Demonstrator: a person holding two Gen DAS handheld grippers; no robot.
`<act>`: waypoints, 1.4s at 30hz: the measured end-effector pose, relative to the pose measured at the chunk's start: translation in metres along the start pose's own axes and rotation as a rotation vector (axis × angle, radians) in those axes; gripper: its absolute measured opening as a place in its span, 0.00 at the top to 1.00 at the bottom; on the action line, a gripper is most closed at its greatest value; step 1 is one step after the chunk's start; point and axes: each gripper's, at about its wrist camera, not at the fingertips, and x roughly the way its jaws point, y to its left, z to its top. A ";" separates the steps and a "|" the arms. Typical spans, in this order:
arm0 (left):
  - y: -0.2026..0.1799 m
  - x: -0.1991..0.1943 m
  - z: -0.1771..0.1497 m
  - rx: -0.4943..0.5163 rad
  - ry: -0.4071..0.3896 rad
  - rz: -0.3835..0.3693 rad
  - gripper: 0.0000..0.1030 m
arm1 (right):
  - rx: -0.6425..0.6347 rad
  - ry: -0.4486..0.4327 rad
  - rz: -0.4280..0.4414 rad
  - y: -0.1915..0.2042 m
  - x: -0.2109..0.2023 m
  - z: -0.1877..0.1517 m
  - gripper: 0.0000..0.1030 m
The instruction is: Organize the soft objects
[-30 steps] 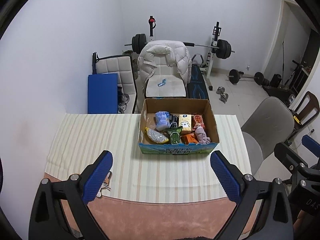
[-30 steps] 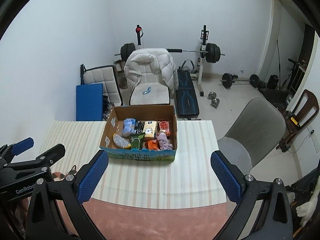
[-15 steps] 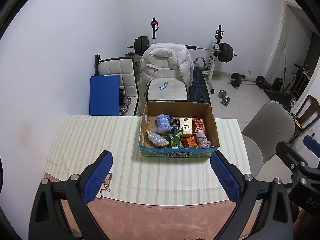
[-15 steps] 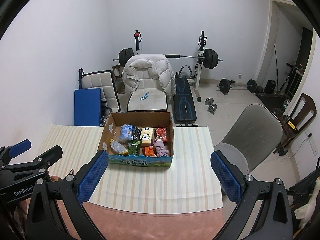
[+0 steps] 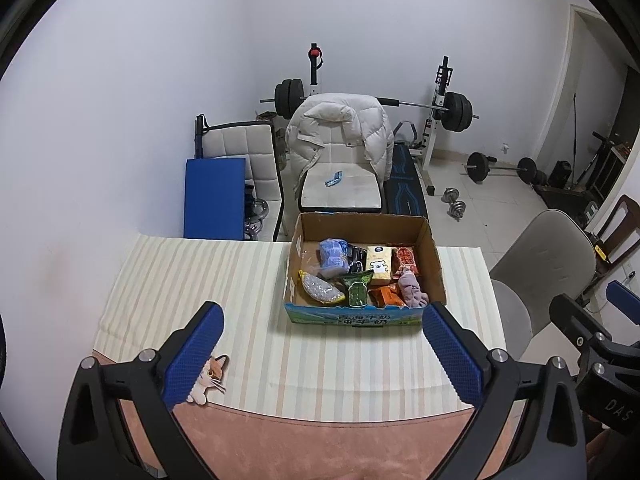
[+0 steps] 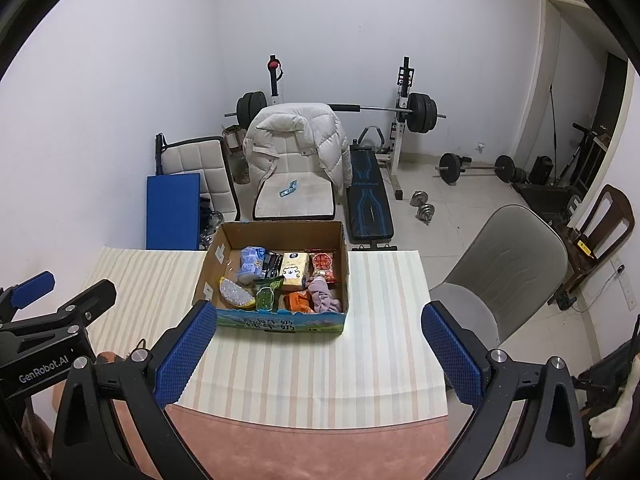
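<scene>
A cardboard box (image 5: 362,268) stands on the striped cloth (image 5: 200,280) near the far edge of the desk (image 5: 320,444), open side up so its contents can be reached from above. Inside it lie the soft things: a blue pouch (image 5: 333,255), a pink cloth (image 5: 413,289) at the box's near right corner, and snack packets between them. Short of the box, at the cloth's near left edge, lies a small cat toy (image 5: 210,374). Both the left gripper (image 5: 320,356) and right gripper (image 6: 316,354) hang short of the box with fingers spread wide and empty, seemingly free for either a pick or a rest.
</scene>
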 end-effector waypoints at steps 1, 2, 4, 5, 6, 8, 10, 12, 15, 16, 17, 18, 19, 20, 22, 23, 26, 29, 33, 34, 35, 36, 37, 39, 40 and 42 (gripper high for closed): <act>0.000 0.000 0.000 0.000 0.000 0.001 0.01 | -0.002 -0.001 0.001 0.000 0.000 0.000 0.00; 0.000 -0.001 0.000 0.001 -0.001 0.000 0.01 | -0.003 -0.003 0.000 -0.001 0.000 0.001 0.00; 0.000 0.000 0.001 -0.002 -0.002 0.002 0.01 | -0.005 -0.008 -0.008 -0.001 0.001 0.002 0.00; 0.000 0.000 0.001 -0.002 -0.002 0.001 0.01 | -0.005 -0.009 -0.009 -0.001 0.002 0.002 0.00; 0.000 0.000 0.001 -0.002 -0.001 0.002 0.01 | -0.006 -0.009 -0.010 -0.002 0.003 0.003 0.00; 0.000 0.000 0.001 0.000 -0.002 0.002 0.01 | -0.008 -0.008 -0.012 -0.002 0.004 0.002 0.00; 0.000 0.000 0.001 -0.002 -0.002 0.003 0.01 | -0.009 -0.007 -0.014 -0.003 0.005 0.002 0.00; 0.000 0.000 0.001 -0.003 -0.002 0.002 0.01 | -0.008 -0.008 -0.013 -0.003 0.005 0.002 0.00; 0.000 0.000 0.002 -0.002 -0.003 0.001 0.01 | -0.008 -0.012 -0.013 -0.002 0.005 0.003 0.00; 0.000 0.000 0.002 0.000 -0.002 0.002 0.01 | -0.008 -0.014 -0.015 -0.003 0.005 0.003 0.00; 0.000 -0.001 0.002 -0.001 -0.002 0.001 0.01 | -0.008 -0.014 -0.017 -0.003 0.006 0.003 0.00; 0.000 0.000 0.003 -0.001 -0.003 0.001 0.01 | -0.008 -0.016 -0.017 -0.004 0.006 0.003 0.00; 0.000 0.000 0.003 -0.001 -0.003 0.001 0.01 | -0.008 -0.017 -0.018 -0.005 0.006 0.002 0.00; 0.000 0.000 0.003 -0.001 -0.003 0.001 0.01 | -0.008 -0.017 -0.018 -0.003 0.006 0.002 0.00; 0.000 0.000 0.003 -0.001 -0.003 0.000 0.01 | -0.008 -0.018 -0.017 -0.003 0.006 0.003 0.00; 0.000 0.000 0.003 0.000 -0.004 0.001 0.01 | -0.009 -0.018 -0.019 -0.003 0.006 0.003 0.00; 0.000 0.000 0.003 -0.002 -0.006 -0.002 0.01 | -0.008 -0.017 -0.017 -0.003 0.006 0.003 0.00; 0.000 0.000 0.004 0.000 -0.006 -0.003 0.01 | -0.011 -0.018 -0.018 -0.003 0.007 0.003 0.00; 0.000 0.000 0.004 -0.002 -0.006 -0.002 0.01 | -0.011 -0.017 -0.019 -0.003 0.006 0.002 0.00; 0.000 0.000 0.005 -0.001 -0.006 -0.002 0.01 | -0.009 -0.018 -0.018 -0.004 0.006 0.002 0.00; 0.000 0.000 0.005 -0.001 -0.006 -0.001 0.01 | -0.008 -0.018 -0.019 -0.003 0.007 0.002 0.00; 0.000 0.000 0.004 -0.001 -0.005 -0.002 0.01 | -0.008 -0.018 -0.020 -0.003 0.006 0.002 0.00; 0.000 0.001 0.003 0.000 -0.004 -0.003 0.01 | -0.007 -0.018 -0.019 -0.002 0.006 0.002 0.00; 0.000 0.000 0.003 0.002 -0.006 -0.002 0.01 | -0.010 -0.019 -0.022 -0.003 0.006 0.002 0.00; 0.000 0.000 0.003 0.002 -0.008 -0.002 0.01 | -0.009 -0.023 -0.025 -0.003 0.006 0.002 0.00; 0.000 -0.001 0.003 0.003 -0.010 -0.003 0.01 | -0.010 -0.028 -0.028 -0.003 0.005 0.005 0.00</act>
